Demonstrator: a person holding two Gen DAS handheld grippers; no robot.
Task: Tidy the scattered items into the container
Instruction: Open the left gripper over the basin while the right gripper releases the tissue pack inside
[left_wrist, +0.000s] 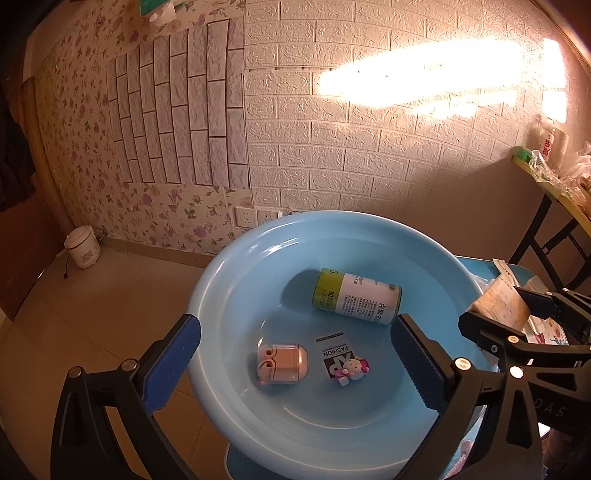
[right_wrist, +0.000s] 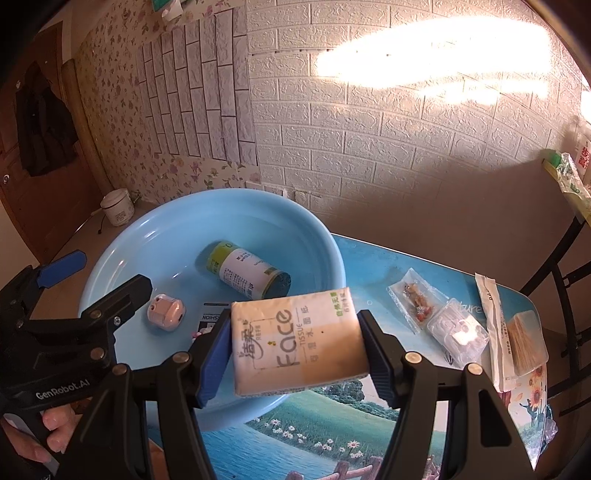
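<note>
- Three items already lie in the round light-blue plastic basin (left_wrist: 229, 280): a white-and-green labelled cylinder (left_wrist: 356, 296), a small pink rounded case (left_wrist: 282, 364), and a black-and-white card with a pink cat charm (left_wrist: 341, 360).
- Left gripper (left_wrist: 295, 356) hangs above them, jaws spread wide, nothing between.
- Right gripper (right_wrist: 295, 352) clamps a cream tissue pack (right_wrist: 297, 341) over the basin's near rim.
- Several packets (right_wrist: 458, 328) remain on the picture-printed table (right_wrist: 369, 258), so roughly half is left.

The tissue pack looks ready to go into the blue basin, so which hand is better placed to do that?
The right. Its tongs already clamp the tissue pack just over the blue basin's near rim. The left tongs stand open and hold nothing above the basin.
</note>
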